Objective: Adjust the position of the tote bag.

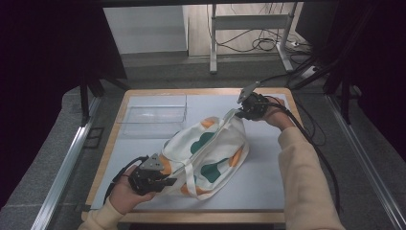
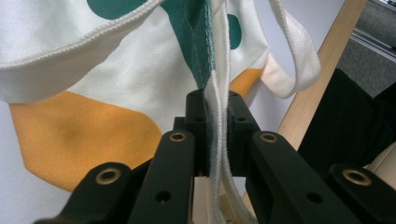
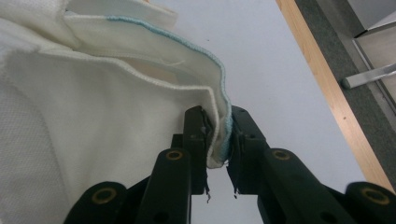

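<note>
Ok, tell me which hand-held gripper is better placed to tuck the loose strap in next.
Probably left. The left hand-held gripper grips the tote bag at its near end, right beside the loose strap. The right hand-held gripper pinches the far edge, away from it.

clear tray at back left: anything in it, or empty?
Empty. In the high view the clear tray shows only the pale mat through its see-through bottom; the patterned bag lies outside it, nearer the person.
</note>
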`<state>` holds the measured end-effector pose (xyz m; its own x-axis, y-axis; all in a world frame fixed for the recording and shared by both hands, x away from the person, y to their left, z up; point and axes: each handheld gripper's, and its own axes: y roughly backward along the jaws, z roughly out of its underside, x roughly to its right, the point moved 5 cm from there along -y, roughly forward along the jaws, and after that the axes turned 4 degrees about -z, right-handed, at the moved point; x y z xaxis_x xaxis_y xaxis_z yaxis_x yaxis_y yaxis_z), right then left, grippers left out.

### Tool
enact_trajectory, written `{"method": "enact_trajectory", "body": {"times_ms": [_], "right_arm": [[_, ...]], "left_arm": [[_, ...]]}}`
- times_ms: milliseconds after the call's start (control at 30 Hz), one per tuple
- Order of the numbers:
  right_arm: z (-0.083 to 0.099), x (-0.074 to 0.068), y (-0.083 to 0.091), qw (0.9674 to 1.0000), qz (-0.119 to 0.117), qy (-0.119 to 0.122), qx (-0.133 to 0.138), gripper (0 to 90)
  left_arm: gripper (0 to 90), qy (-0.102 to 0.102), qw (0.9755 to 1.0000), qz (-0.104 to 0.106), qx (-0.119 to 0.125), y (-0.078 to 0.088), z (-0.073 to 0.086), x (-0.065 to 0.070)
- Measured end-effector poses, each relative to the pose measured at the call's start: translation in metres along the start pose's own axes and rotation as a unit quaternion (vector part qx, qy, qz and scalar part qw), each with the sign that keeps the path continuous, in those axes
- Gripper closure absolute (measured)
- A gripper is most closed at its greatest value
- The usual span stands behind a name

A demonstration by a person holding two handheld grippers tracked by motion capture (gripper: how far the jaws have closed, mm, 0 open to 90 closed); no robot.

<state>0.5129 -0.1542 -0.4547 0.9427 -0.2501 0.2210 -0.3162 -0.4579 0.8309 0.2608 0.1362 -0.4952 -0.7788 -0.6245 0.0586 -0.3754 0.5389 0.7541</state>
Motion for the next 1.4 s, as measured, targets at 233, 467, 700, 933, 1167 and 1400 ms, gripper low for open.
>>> {"method": "enact_trajectory", "body": {"times_ms": [233, 467, 700, 933, 1167, 1400], "right_arm": [[0.007, -0.004, 0.008, 0.9999, -0.002, -0.015, 0.006, 80.0], [0.004, -0.013, 0.042, 0.9998, 0.018, -0.003, 0.005, 80.3], [0.020, -0.037, 0.084, 0.9992, 0.027, -0.014, 0.025, 80.3], [0.040, -0.063, 0.114, 0.9968, 0.052, -0.033, 0.051, 80.4], [0.056, -0.070, 0.131, 0.9939, 0.073, -0.055, 0.062, 80.4], [0.070, -0.089, 0.131, 0.9932, 0.067, -0.064, 0.070, 80.4]], "left_arm": [[84.3, 0.000, 1.0000, -0.005, -0.005, 0.001, -0.003, -0.003], [85.0, -0.011, 0.9996, -0.022, -0.016, 0.014, -0.010, -0.011], [85.2, -0.012, 0.9979, -0.064, 0.000, 0.039, -0.022, -0.037], [85.3, -0.019, 0.9965, -0.081, 0.003, 0.036, -0.034, -0.050], [85.3, -0.033, 0.9954, -0.090, 0.008, 0.033, -0.064, -0.068], [85.2, -0.031, 0.9968, -0.074, 0.006, 0.023, -0.070, -0.082]]}}
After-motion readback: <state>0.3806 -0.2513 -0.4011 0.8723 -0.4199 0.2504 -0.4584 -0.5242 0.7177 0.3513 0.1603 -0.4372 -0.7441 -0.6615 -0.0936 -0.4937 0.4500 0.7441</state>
